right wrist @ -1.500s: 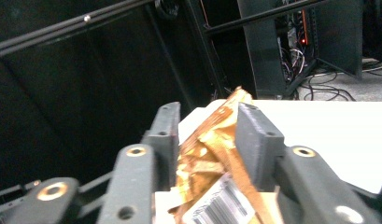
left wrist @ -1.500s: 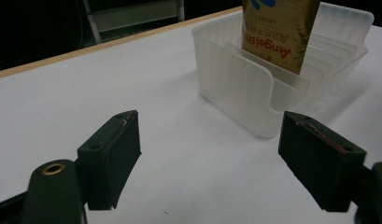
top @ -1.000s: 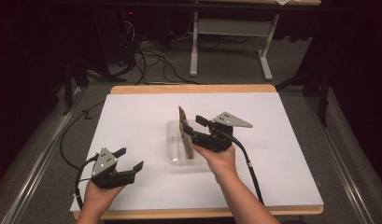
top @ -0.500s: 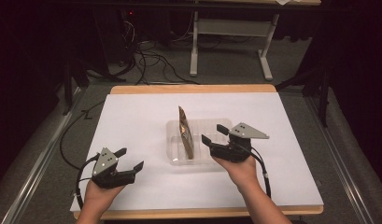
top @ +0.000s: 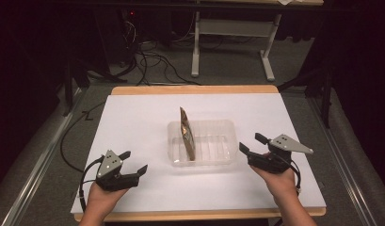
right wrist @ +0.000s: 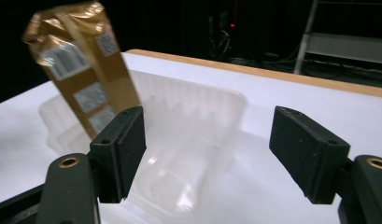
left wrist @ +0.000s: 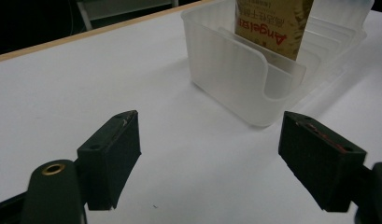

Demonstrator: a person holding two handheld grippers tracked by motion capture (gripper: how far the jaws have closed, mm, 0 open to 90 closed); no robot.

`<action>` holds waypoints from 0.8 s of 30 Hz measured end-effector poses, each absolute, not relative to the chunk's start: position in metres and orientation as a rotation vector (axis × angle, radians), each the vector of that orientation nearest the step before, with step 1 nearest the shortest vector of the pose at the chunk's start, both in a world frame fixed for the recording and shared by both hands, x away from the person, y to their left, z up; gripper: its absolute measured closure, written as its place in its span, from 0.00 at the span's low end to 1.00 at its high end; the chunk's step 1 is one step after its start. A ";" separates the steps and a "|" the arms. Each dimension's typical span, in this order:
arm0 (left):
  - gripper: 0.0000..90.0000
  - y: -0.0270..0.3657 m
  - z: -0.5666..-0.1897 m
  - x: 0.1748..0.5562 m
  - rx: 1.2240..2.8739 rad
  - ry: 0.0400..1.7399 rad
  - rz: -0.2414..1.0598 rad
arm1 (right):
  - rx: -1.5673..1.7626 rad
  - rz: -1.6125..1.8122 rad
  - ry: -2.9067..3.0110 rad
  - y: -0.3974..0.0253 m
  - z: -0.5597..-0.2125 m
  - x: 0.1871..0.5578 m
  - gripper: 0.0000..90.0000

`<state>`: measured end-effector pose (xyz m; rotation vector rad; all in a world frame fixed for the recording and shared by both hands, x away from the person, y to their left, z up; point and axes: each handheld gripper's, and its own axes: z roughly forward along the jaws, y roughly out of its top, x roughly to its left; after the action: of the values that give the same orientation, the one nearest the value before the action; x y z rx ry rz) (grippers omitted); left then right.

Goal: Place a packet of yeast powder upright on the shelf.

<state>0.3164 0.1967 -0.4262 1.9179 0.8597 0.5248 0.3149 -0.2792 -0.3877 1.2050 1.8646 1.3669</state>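
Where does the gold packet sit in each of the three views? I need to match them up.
High view: gold packet stands on edge in the left part of the clear tray, mid-table.
Left gripper view: top right, standing in the tray's slots.
Right gripper view: upper left, leaning.
Shared landmark: the clear ribbed tray.

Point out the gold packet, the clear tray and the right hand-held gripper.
gold packet (top: pixel 186 134): high view, its upright middle.
clear tray (top: pixel 228 141): high view, its right wall.
right hand-held gripper (top: pixel 252 144): high view, between its fingertips.
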 end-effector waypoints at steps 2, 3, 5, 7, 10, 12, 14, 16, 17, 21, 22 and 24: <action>0.24 0.194 -0.428 0.317 1.940 0.859 0.524 | 1.233 1.342 1.850 -0.297 -0.396 0.311 0.30; 0.24 0.194 -0.428 0.317 1.940 0.859 0.524 | 1.233 1.342 1.850 -0.297 -0.396 0.311 0.30; 0.24 0.192 -0.430 0.317 1.951 0.858 0.519 | 1.253 1.327 1.829 -0.310 -0.406 0.308 0.31; 0.24 0.190 -0.432 0.318 1.963 0.858 0.516 | 1.281 1.278 1.836 -0.323 -0.419 0.305 0.32; 0.24 0.185 -0.434 0.318 1.988 0.853 0.515 | 1.344 1.164 1.859 -0.338 -0.437 0.311 0.35; 0.24 0.184 -0.434 0.318 1.993 0.854 0.515 | 1.383 1.184 1.857 -0.341 -0.440 0.316 0.35; 0.24 0.183 -0.435 0.318 1.999 0.853 0.518 | 1.385 1.204 1.869 -0.340 -0.441 0.317 0.34; 0.24 0.183 -0.435 0.317 2.006 0.849 0.521 | 1.361 1.204 1.904 -0.337 -0.442 0.317 0.34; 0.24 0.183 -0.435 0.317 2.006 0.849 0.521 | 1.361 1.204 1.904 -0.337 -0.442 0.317 0.34; 0.24 0.184 -0.435 0.319 2.005 0.854 0.512 | 1.352 1.179 1.979 -0.327 -0.446 0.320 0.32; 0.24 0.185 -0.435 0.319 2.000 0.854 0.509 | 1.345 1.174 1.985 -0.325 -0.446 0.320 0.32; 0.24 0.186 -0.434 0.318 1.993 0.853 0.513 | 1.344 1.168 1.990 -0.324 -0.446 0.320 0.32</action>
<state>0.3184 0.1857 -0.4338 1.9929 0.8534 0.5135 0.3202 -0.3238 -0.4465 1.3444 1.9896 1.1683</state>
